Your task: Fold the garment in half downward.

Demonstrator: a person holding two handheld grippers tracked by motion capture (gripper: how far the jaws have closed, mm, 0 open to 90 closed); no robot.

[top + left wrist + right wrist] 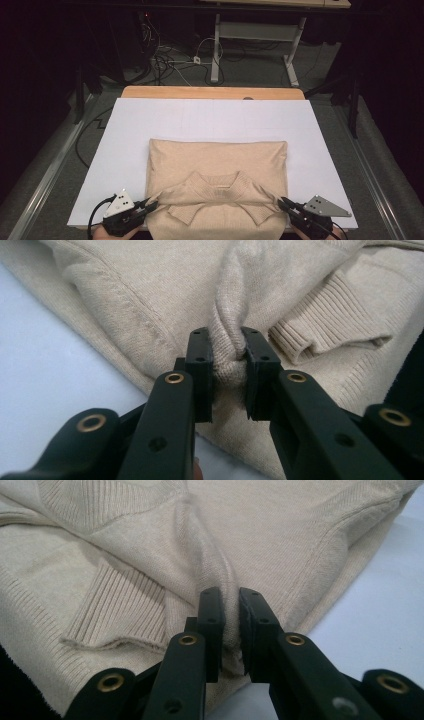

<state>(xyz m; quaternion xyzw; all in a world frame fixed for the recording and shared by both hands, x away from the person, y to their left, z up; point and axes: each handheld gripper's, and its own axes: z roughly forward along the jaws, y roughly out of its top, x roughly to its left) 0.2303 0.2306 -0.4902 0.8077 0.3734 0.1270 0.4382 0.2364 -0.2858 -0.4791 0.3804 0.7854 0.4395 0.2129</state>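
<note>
high view: beige knitted sweater (217, 175), folded, lies on white sheet (210, 117) near the table's front edge. left gripper (148, 204) & right gripper (281, 202) each clamped on a shoulder fold. soft, light, floppy knit, prob sags between grips; best held at the thick folded edges.

Dark room, grey carpet (250, 70), tangled cables (165, 62).

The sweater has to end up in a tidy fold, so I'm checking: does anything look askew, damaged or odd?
Nothing damaged. The beige sweater lies squarely on the white sheet, sleeves crossed below the collar. The only irregularity: knit bunched into ridges where the left gripper and right gripper pinch its side edges.
</note>
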